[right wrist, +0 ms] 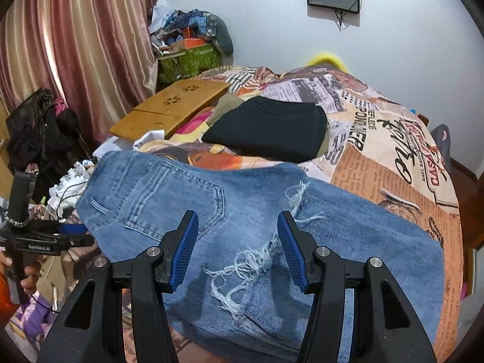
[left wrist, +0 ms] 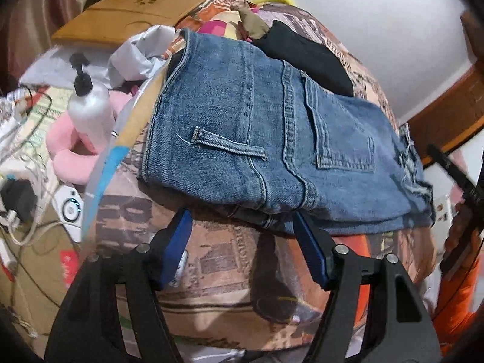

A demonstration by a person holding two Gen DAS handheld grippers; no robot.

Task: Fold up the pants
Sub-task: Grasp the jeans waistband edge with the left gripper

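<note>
Blue jeans point(left wrist: 272, 151) lie folded in layers on the printed bedspread, back pocket up, frayed rips at the right. My left gripper point(left wrist: 242, 220) is open and empty, its blue pads just short of the jeans' near edge. In the right wrist view the jeans point(right wrist: 242, 211) spread across the middle. My right gripper point(right wrist: 237, 220) is open and empty, hovering over the ripped part. The left gripper point(right wrist: 69, 236) shows at that view's left edge, beside the waistband end.
Folded black pants point(right wrist: 269, 127) lie on the bed behind the jeans. A wooden lap tray point(right wrist: 169, 109) sits at the back left. A white pump bottle point(left wrist: 87, 103), a pink pillow point(left wrist: 69, 151) and cables crowd the left side. A curtain point(right wrist: 75, 45) hangs left.
</note>
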